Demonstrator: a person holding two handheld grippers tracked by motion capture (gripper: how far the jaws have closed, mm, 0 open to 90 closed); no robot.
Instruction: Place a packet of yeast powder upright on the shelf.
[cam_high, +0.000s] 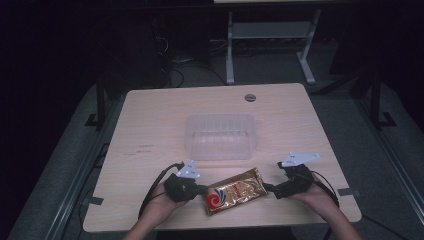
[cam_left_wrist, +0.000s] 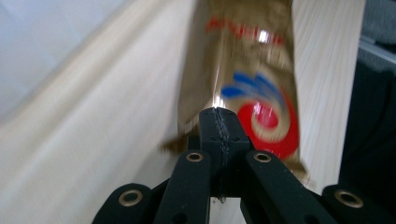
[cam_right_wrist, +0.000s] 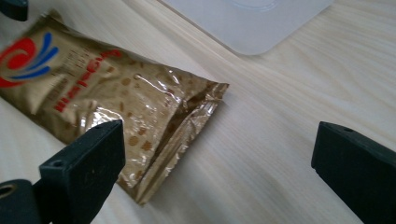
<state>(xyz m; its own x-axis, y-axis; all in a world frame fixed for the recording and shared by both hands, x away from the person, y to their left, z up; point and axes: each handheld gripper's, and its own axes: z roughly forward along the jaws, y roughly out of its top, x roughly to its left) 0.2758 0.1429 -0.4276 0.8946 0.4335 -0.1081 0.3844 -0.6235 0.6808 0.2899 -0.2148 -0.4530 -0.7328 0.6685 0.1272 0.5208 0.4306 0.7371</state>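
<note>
Left gripper (cam_left_wrist: 219, 122) is pinching what looks, through blur, like the gold packet's (cam_high: 234, 190) near edge while the right gripper (cam_right_wrist: 217, 161) is gaping beside it; packet lying outside the clear container (cam_high: 220, 136), so placing is probably pending.

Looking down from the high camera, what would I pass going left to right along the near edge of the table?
Left hand-held gripper → gold snack packet → right hand-held gripper
</note>
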